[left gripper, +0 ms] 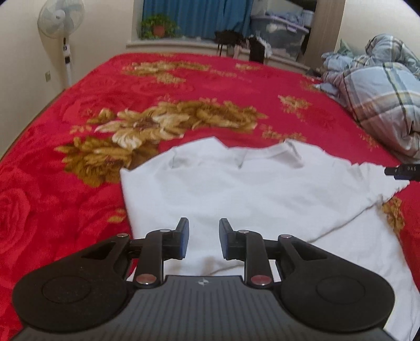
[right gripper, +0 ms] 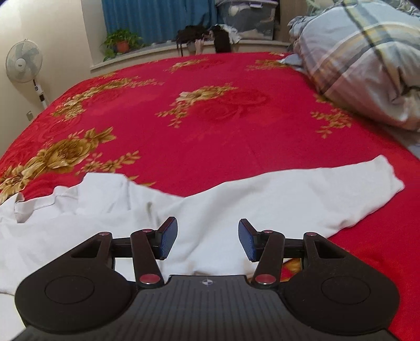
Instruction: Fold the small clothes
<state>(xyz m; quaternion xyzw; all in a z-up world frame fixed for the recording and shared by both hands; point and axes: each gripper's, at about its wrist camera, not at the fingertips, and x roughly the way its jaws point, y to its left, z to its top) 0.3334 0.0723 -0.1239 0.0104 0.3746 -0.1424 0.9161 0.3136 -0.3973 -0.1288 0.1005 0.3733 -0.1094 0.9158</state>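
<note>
A white long-sleeved shirt (left gripper: pixel 249 188) lies on the red flowered bedspread (left gripper: pixel 105 99), collar away from me. Its left side looks folded in, giving a straight edge. My left gripper (left gripper: pixel 203 236) is open and empty, hovering over the shirt's lower middle. In the right wrist view the shirt (right gripper: pixel 223 209) stretches its right sleeve (right gripper: pixel 354 188) out to the right over the red bedspread (right gripper: pixel 210 118). My right gripper (right gripper: pixel 207 240) is open and empty above the sleeve's base near the armpit. A bit of the right gripper (left gripper: pixel 403 171) shows at the left wrist view's right edge.
A crumpled plaid quilt (left gripper: pixel 380 91) lies at the bed's far right, also in the right wrist view (right gripper: pixel 362 57). A standing fan (left gripper: pixel 61 23) is by the left wall. A window ledge with a potted plant (left gripper: pixel 157 26) and a storage bin (left gripper: pixel 281 31) lies beyond the bed.
</note>
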